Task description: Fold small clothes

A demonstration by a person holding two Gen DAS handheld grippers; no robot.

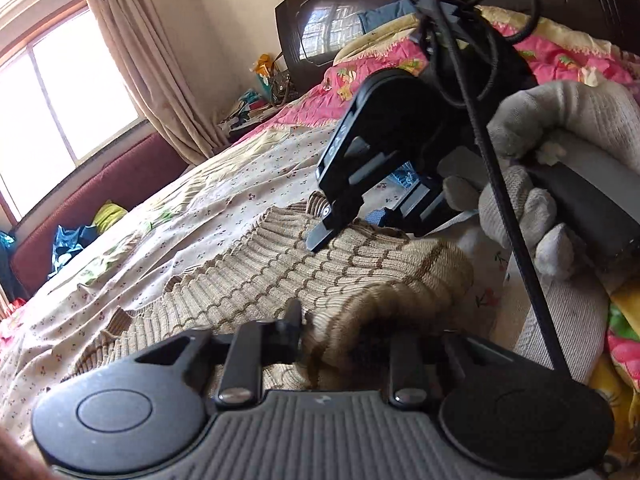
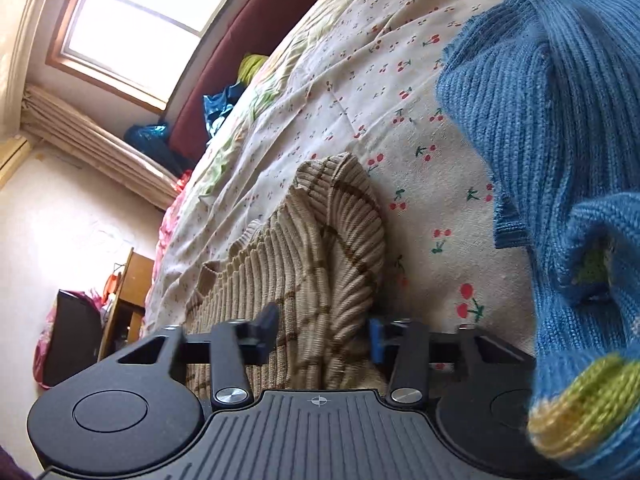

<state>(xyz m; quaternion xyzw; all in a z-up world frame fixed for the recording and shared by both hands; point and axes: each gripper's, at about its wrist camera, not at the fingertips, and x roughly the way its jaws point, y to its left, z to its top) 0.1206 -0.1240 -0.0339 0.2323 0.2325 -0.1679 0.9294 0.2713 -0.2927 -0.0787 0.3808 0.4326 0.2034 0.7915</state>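
A small beige ribbed knit sweater with brown lines [image 1: 256, 272] lies on the cherry-print bedsheet [image 1: 240, 168]. My left gripper [image 1: 352, 340] has its jaws apart around a bunched fold of the sweater at its near edge. My right gripper [image 1: 356, 224], held by a gloved hand [image 1: 540, 168], comes down onto the sweater's far side. In the right wrist view the right gripper [image 2: 324, 340] is open astride a raised fold of the beige sweater [image 2: 320, 248].
A blue knit garment with yellow-green trim [image 2: 560, 160] lies to the right, close to the right gripper. A pink quilt [image 1: 400, 68] and dark headboard [image 1: 316, 28] lie beyond. A maroon window seat [image 1: 100, 196] with bags runs along the bed's far side.
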